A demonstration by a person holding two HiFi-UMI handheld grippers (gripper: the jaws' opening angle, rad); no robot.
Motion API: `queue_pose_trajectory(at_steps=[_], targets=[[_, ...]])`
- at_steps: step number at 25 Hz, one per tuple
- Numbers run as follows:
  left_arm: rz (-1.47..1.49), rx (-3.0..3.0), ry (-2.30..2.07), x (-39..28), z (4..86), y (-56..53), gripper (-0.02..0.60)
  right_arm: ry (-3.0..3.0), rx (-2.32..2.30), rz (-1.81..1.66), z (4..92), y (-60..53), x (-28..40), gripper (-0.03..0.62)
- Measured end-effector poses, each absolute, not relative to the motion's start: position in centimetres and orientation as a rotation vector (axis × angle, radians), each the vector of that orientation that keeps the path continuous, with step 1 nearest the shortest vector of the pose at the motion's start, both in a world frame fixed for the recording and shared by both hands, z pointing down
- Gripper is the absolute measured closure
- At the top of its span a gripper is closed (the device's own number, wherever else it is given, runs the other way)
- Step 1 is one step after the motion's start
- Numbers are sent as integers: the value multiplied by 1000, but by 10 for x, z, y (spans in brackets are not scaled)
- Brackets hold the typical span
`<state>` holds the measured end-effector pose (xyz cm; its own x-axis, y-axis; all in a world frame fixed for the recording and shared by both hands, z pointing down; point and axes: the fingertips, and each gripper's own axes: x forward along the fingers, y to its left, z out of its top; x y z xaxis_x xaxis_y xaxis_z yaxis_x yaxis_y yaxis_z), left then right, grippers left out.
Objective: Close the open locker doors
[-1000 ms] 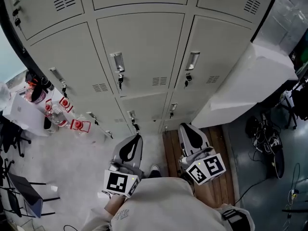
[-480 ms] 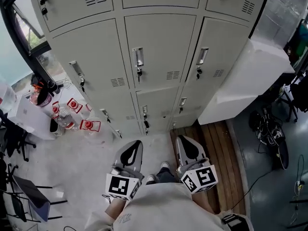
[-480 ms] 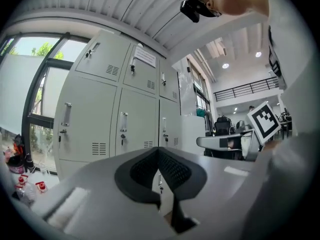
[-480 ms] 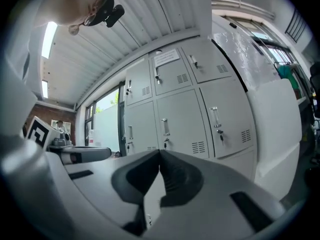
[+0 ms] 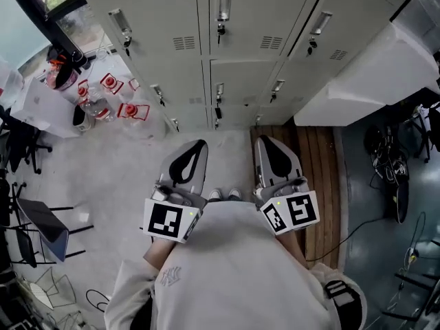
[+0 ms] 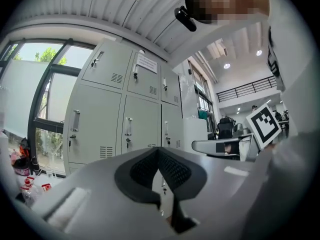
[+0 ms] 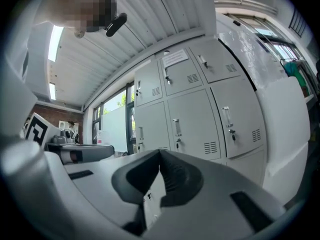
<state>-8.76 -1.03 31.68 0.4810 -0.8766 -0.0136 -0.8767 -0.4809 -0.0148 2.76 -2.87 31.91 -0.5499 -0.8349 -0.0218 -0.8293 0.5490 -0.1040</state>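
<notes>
Left tool (image 5: 197,145) & right tool (image 5: 265,143) were both shut w/ nothing between jaws, held level side by side ahead of person (image 5: 234,267), well apart from locker doors (image 5: 237,81), all flush/closed in view, w/ bottles (image 5: 103,105) on floor (image 5: 124,174) at left.

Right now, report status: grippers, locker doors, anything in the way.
Shut and empty: left gripper, right gripper. All locker doors in view closed. Bottles on floor at left, aside.
</notes>
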Motion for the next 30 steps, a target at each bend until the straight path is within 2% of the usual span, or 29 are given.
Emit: queue_pose_trajectory(at_steps=[30], targets=[[37, -2735, 1547, -59, 319, -37, 575, 2759, -1458, -120, 324, -46, 42, 583]])
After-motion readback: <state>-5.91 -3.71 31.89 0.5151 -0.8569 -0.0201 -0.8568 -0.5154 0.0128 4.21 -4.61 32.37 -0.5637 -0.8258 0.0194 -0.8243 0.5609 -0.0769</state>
